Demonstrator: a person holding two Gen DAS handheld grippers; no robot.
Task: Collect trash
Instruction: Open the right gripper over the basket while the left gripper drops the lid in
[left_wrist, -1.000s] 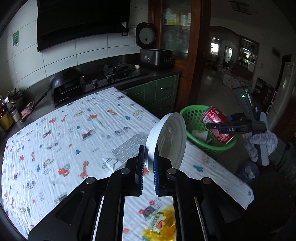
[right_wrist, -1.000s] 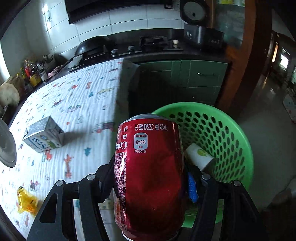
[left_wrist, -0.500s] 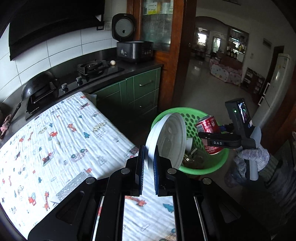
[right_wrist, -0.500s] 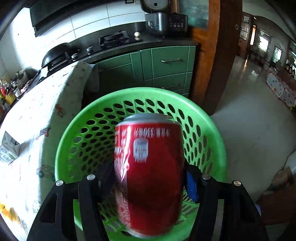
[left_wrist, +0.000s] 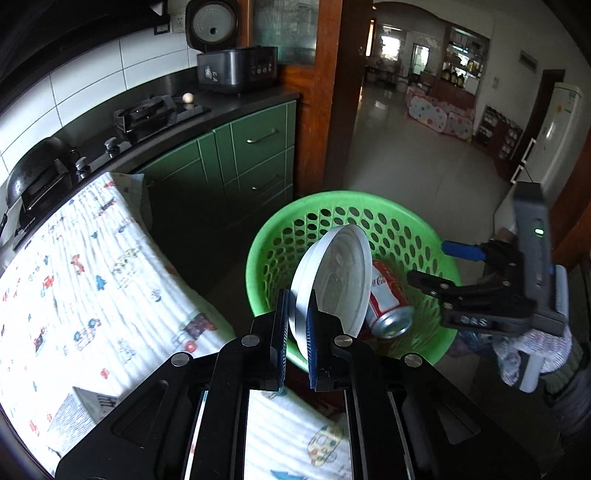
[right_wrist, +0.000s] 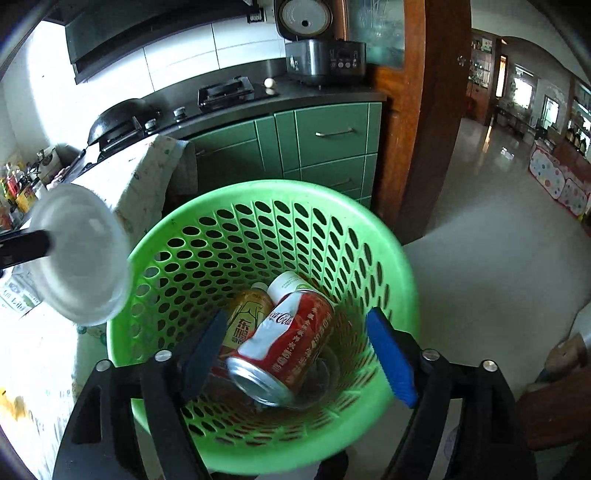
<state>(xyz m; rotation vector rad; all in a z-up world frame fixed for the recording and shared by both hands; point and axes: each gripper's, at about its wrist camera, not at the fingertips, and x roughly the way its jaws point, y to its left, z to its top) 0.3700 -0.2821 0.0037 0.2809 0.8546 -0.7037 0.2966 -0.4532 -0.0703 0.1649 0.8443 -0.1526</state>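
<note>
Pinching the white plastic lid (left_wrist: 334, 284) by its lower rim, the left gripper (left_wrist: 297, 332) holds it on edge above the near side of the green basket (left_wrist: 258, 258), fingers clamped tight on it. That lid looks light, thin and stiffish, a bit slick too; the rim is the sensible place to hold, since the face would bow under a squeeze. Just across the basket, the right gripper (right_wrist: 295, 354) hangs over the opening with its fingers spread wide and nothing between them. Down at the bottom of the basket lies the red cola can (right_wrist: 284, 350), on its side, touching a yellow bottle (right_wrist: 245, 321) beside it. My read: the lid drops in next. Beyond the basket stand green cabinets (left_wrist: 258, 147), and on the counter above them, a rice cooker (left_wrist: 232, 62).
</note>
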